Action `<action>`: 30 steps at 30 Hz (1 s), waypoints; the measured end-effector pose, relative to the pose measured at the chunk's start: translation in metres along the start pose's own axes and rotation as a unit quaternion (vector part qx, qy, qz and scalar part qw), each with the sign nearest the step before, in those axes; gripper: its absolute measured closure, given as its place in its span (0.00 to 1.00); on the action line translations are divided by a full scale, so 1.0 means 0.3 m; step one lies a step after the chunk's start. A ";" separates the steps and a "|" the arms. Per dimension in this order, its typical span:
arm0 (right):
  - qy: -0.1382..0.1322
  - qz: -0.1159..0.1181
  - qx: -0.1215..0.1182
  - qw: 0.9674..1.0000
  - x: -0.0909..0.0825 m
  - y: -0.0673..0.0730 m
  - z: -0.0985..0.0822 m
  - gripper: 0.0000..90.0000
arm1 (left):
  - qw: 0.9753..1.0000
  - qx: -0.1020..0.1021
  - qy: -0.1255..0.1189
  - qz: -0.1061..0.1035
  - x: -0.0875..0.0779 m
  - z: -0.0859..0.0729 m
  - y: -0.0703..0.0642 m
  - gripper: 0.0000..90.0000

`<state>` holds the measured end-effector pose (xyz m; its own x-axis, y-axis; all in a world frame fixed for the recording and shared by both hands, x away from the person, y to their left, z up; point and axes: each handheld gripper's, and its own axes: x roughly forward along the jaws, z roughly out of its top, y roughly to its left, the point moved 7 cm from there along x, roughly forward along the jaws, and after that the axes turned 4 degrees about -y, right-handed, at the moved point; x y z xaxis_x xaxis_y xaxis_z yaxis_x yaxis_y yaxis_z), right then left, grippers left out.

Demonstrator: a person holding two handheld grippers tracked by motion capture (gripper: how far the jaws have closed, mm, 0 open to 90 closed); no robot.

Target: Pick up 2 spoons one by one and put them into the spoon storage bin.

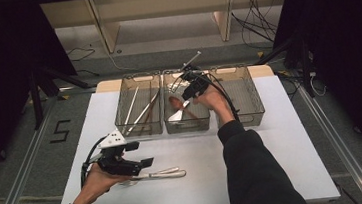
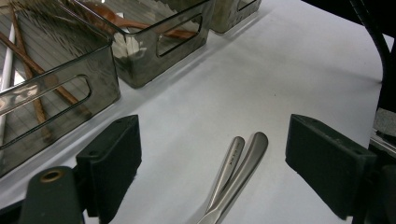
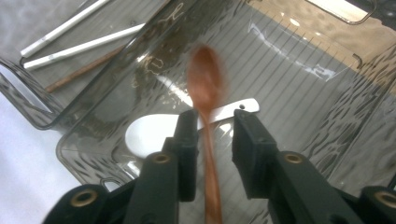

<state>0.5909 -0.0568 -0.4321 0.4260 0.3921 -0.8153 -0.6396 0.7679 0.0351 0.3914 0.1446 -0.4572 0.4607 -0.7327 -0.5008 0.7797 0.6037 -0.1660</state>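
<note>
Right gripper view shows my right hand-held gripper [image 3: 212, 135] spread over the middle bin [image 3: 299, 70], the wooden spoon [image 3: 207, 88] loose between its jaws, which I judge light, stiff, slightly slick and best pinched mid-handle.

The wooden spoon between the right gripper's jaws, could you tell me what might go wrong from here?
The wooden spoon sits blurred between the open right gripper, above the middle bin; it may land across the white spoon or bounce against the wall. The left gripper, straddling two metal handles, might grab both.
</note>
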 end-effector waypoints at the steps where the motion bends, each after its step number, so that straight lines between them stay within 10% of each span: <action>1: 0.000 0.003 0.001 1.000 -0.004 0.002 0.000 0.72 | 1.000 0.000 0.001 0.000 0.000 -0.001 0.000 0.20; 30: -0.061 0.052 -0.035 0.996 -0.246 0.066 -0.257 0.44 | 0.998 0.014 0.061 0.008 0.026 -0.042 0.015 0.20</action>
<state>0.4974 -0.1096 -0.4158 0.4273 0.5302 -0.7324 -0.7255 0.6844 0.0722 0.3933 0.1454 -0.4725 0.4191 -0.6789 -0.6029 0.7852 0.6044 -0.1349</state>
